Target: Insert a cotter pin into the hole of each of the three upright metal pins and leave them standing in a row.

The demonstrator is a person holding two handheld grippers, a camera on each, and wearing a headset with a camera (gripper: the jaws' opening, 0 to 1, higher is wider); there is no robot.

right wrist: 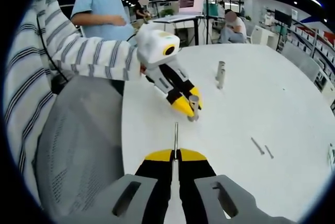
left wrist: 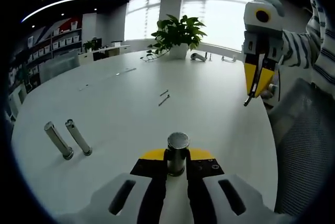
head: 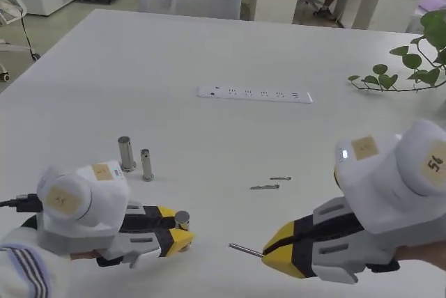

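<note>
My left gripper [head: 182,232] is shut on an upright metal pin [head: 182,220], seen up close in the left gripper view [left wrist: 177,153]. Two more metal pins [head: 126,154] [head: 146,165] stand side by side on the white table, beyond the left gripper. My right gripper [head: 270,254] is shut on a cotter pin [head: 244,248] that sticks out toward the held metal pin, with a gap between them; the right gripper view shows the cotter pin [right wrist: 176,136] pointing at the metal pin [right wrist: 194,107]. Two spare cotter pins [head: 265,187] [head: 280,178] lie mid-table.
A white power strip [head: 254,95] lies further back on the table [head: 209,54]. A leafy plant [head: 411,61] trails at the right edge. Chairs and desks stand beyond the table. A person in a blue top [right wrist: 99,4] stands behind in the right gripper view.
</note>
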